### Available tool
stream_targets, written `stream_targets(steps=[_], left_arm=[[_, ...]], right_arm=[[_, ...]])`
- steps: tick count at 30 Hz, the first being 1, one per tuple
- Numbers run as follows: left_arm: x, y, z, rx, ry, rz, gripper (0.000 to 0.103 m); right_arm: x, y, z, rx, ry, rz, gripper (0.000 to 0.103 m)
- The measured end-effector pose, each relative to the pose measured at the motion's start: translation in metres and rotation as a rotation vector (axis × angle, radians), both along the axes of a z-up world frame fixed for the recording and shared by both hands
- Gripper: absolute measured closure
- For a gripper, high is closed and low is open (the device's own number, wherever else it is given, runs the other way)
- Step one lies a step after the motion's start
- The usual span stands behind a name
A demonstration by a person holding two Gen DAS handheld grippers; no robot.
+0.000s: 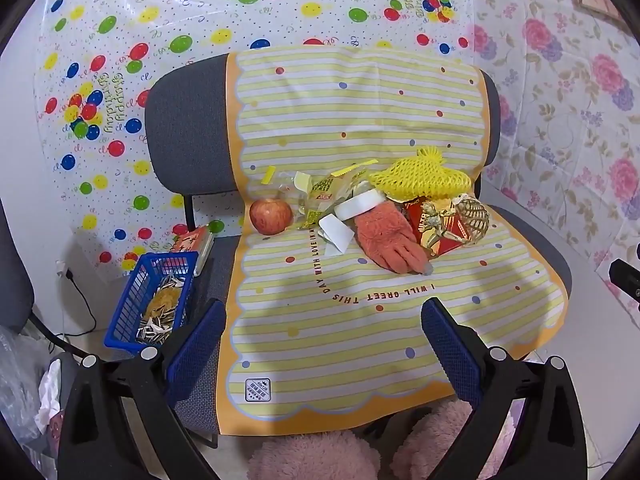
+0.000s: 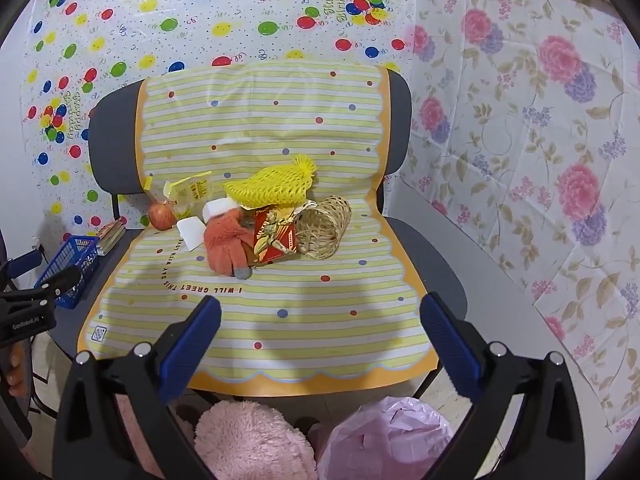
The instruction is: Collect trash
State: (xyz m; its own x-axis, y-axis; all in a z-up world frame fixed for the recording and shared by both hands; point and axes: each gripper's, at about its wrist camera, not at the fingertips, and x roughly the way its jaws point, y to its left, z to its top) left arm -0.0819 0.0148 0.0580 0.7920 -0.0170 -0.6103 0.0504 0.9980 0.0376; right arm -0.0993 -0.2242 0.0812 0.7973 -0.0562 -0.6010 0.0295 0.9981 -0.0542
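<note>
A pile lies at the back of a chair seat covered by a yellow striped sheet (image 1: 360,340): a yellow foam net (image 1: 420,176), clear and yellow wrappers (image 1: 328,192), white paper scraps (image 1: 336,232), an orange glove (image 1: 388,240), a red packet (image 1: 436,228), a small wicker basket (image 2: 324,228) and an apple (image 1: 271,216). My left gripper (image 1: 324,344) is open and empty over the seat's front. My right gripper (image 2: 320,340) is open and empty, also in front of the pile. The left gripper also shows at the left edge of the right wrist view (image 2: 32,304).
A blue basket (image 1: 156,300) holding seed shells and peel sits on the chair's left side, with a small box (image 1: 196,242) behind it. A pink bag (image 2: 384,436) lies below the seat at the right. Pink fuzzy slippers (image 2: 252,440) are below. Patterned sheets cover the walls.
</note>
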Motion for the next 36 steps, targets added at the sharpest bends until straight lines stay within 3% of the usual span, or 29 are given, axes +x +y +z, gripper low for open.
stream_targets(steps=[36], left_arm=[[0.001,0.002,0.001,0.001,0.003,-0.002,0.006]], right_arm=[[0.002,0.003,-0.008,-0.032,0.040,0.005,0.006]])
